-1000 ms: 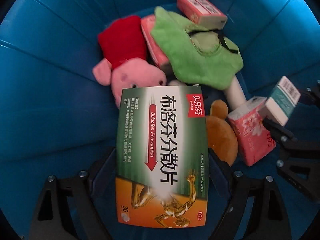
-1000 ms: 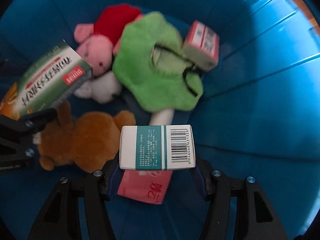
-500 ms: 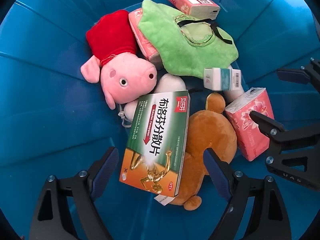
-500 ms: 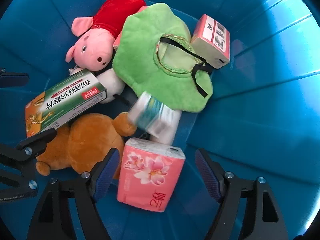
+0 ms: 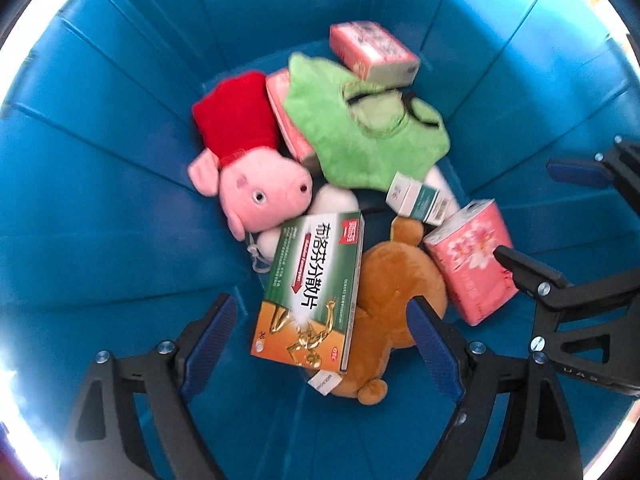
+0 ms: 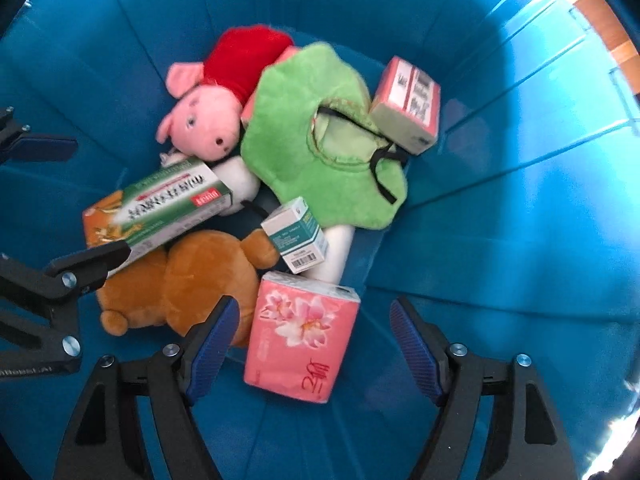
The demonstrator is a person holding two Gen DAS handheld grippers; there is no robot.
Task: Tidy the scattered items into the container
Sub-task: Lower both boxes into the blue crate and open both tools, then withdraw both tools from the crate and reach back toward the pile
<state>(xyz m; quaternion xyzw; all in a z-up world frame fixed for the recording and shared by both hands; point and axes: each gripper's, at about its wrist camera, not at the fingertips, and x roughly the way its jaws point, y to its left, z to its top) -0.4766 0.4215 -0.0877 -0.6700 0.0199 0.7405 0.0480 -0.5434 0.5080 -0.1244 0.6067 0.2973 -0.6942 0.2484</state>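
Observation:
Both views look straight down into a deep blue bin [image 5: 100, 200] [image 6: 520, 200]. My left gripper [image 5: 320, 320] hangs open above a green and orange medicine box [image 5: 312, 288] [image 6: 160, 208], which lies loose on a brown plush [image 5: 392, 300]. My right gripper [image 6: 314, 320] is open too, above a pink tissue pack [image 6: 304, 340]. A small white and teal box [image 6: 296, 236] [image 5: 420, 200] lies free between the brown plush and a green plush pad [image 6: 312, 168]. Neither gripper touches anything.
A pink pig plush [image 5: 260, 192] in red, a pink carton [image 5: 372, 56] and another pink pack under the green pad fill the bin's far side. The ribbed blue walls rise steeply all round. A strip of wooden surface [image 6: 616, 44] shows past the rim.
Both boxes left the grippers and dropped onto the pile: the medicine box from the left, the teal box from the right. Both grippers have risen, so the contents look smaller.

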